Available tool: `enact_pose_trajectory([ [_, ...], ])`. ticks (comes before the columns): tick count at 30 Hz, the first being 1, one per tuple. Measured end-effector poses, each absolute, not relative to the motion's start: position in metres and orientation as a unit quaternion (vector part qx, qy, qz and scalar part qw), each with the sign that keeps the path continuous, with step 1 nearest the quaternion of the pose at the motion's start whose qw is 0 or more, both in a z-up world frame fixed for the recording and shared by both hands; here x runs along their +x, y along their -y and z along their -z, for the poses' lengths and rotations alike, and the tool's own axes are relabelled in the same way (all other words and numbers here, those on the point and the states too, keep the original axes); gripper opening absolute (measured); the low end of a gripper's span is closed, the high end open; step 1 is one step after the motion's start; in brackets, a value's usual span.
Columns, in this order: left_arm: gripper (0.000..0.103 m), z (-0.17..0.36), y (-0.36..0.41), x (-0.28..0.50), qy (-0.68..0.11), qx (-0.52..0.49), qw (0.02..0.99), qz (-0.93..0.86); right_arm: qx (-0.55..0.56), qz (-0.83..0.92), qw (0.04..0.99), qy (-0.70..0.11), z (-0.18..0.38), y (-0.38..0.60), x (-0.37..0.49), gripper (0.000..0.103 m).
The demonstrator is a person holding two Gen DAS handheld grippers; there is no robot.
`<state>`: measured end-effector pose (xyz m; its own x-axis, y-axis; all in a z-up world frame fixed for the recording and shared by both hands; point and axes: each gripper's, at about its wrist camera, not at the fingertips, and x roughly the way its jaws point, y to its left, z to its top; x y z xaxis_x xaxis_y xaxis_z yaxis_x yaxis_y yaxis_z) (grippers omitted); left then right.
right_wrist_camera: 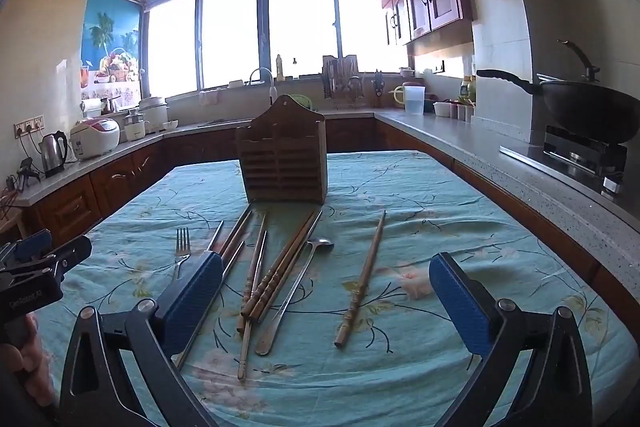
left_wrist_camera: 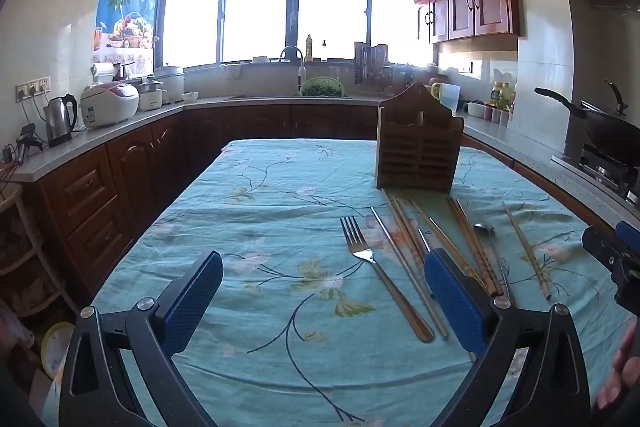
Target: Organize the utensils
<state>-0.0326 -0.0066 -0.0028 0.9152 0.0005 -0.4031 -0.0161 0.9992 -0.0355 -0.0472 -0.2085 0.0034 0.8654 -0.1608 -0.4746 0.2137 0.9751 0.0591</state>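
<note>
Left wrist view: my left hand-held gripper [left_wrist_camera: 323, 275] hangs over the tabletop [left_wrist_camera: 248, 227] with its blue pads spread wide and nothing between them. The steel fork [left_wrist_camera: 374, 263] lies flat on the teal floral cloth, tines pointing away from me, with steel and wooden chopsticks [left_wrist_camera: 468, 247] fanned beside it. Behind them stands the slatted wooden holder [left_wrist_camera: 418, 151], upright. The right hand-held gripper [left_wrist_camera: 616, 259] shows at the frame edge.

Right wrist view: the right hand-held gripper [right_wrist_camera: 326, 279] is also fully apart and empty. Below it lies the chopstick bundle [right_wrist_camera: 272, 279], next to a long-handled steel spoon [right_wrist_camera: 298, 287]. One turned wooden chopstick [right_wrist_camera: 362, 279] lies apart from the rest. The holder [right_wrist_camera: 284, 157] sits just past the tips.

Handling, my guess: everything is light, stiff and thin. The polished steel will likely be slippery, the wood grippier. I'd pinch mid-shaft or at the thicker handle end. The cloth is soft and wrinkled, so low pieces may be hard to get under.
</note>
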Motion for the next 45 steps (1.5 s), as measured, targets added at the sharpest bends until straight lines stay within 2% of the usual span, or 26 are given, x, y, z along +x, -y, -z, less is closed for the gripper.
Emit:
enact_pose_trajectory([
  [45, 0.102, 0.0008, 0.0061, -0.0332, -0.205, -0.018, 0.979, -0.011, 0.073, 0.081, 0.970, -0.219, -0.0092, 0.2123, -0.0551, 0.103],
])
